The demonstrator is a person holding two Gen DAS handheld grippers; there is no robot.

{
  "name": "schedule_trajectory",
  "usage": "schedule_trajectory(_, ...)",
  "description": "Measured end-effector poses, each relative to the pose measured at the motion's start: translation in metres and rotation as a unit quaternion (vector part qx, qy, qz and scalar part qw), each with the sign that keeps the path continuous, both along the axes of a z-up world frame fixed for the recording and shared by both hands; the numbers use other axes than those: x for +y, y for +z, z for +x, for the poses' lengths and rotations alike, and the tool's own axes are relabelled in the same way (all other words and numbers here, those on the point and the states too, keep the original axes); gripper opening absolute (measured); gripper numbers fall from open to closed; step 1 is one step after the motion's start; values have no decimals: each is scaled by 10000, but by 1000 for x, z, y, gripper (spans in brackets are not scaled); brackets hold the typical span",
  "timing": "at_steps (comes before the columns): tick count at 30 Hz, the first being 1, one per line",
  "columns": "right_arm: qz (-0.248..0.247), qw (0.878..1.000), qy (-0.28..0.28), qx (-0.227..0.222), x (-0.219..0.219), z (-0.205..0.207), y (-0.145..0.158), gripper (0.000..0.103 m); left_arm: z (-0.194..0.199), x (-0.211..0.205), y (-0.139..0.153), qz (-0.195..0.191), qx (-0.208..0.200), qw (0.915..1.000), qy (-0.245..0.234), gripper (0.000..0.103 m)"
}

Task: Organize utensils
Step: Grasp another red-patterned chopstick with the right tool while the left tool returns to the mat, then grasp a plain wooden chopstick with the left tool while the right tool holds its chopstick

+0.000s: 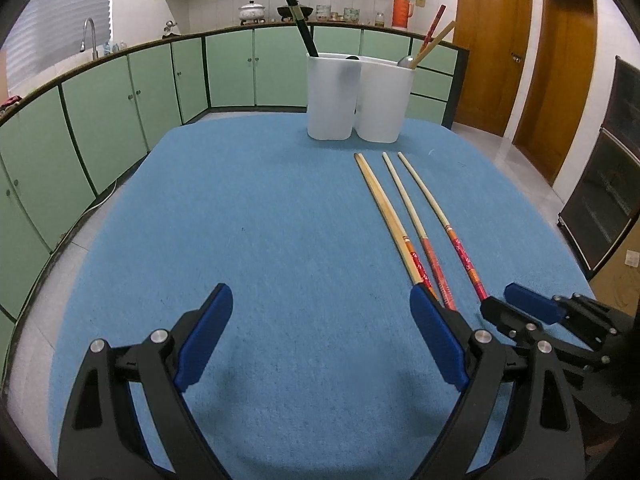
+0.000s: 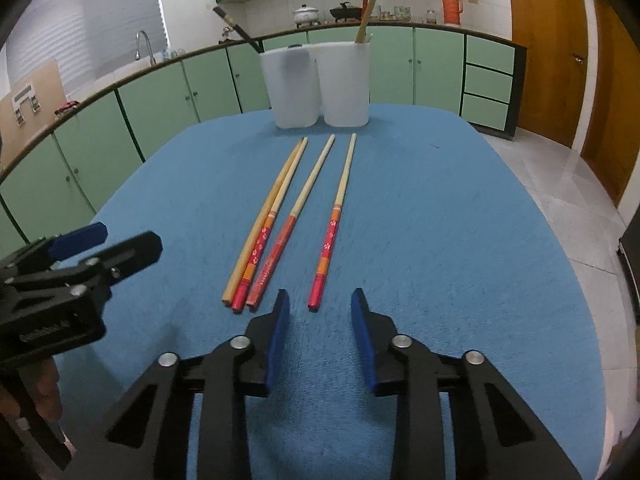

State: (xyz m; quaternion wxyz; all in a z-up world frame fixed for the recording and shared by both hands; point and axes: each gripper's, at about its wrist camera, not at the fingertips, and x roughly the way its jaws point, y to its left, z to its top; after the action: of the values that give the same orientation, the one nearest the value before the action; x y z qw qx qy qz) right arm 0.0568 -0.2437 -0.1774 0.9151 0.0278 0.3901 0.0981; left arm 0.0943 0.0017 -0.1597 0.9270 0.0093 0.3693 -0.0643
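I have both claws low over the near edge of the blue-covered surface (image 2: 460, 220), and neither has hold of anything. My left claw (image 1: 320, 340) is spread wide, its blue pads (image 1: 204, 340) far apart with only bare cloth between them. My right claw (image 2: 320, 340) is open more narrowly, and its pads (image 2: 278, 344) flank empty cloth just short of the butt end of the rightmost chopstick (image 2: 334, 220), not touching it. Four chopsticks lie loose on the surface, running from near my claws toward the far edge with their thin tips pointing away. The rightmost one has a red and orange patterned handle and lies apart from the others. To its left is a chopstick with a plain reddish handle (image 2: 294, 216), then a red patterned one (image 2: 276, 220), and a plain bamboo one (image 2: 264, 216) pressed alongside that, the two touching along most of their length. At the far edge stand two translucent white holders side by side, touching. The left holder (image 2: 294, 88) has dark chopsticks (image 2: 236, 28) leaning out toward the left. The right holder (image 2: 346, 84) has a bamboo chopstick and a red one (image 2: 370, 4) standing up in it, and from the left wrist view I can also see a spoon bowl (image 1: 406, 62) at its rim.
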Motion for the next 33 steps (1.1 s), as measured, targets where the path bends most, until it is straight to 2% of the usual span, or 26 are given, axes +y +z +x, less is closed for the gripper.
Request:
schedule_trajectory(1, -15, 10000, -3, 39, 1, 2, -2, 24, 0, -1, 0, 5, -1, 10000, -2, 87)
schedule_trajectory(9, -115, 9999, -82, 21, 4, 5, -6, 23, -2, -3, -3, 2, 43, 10000, -72, 87)
schedule_trajectory(12, -104, 9999, -108, 29, 3, 6, -6, 7, -2, -6, -4, -14, 71, 9999, -127, 86)
schedule_trajectory(20, 6, 9998, -180, 31, -12, 2, -5, 6, 0, -25, -14, -84, 335, 9983, -479, 84)
schedule_trajectory(27, 109, 9996, -241, 22, -23, 1, -5, 6, 4, -40, -28, 138, 557, 9968, -553, 78)
schedule_trajectory(33, 176, 9995, -279, 14, -29, 1, -6, 6, 7, -47, -33, 299, 631, 9962, -516, 77)
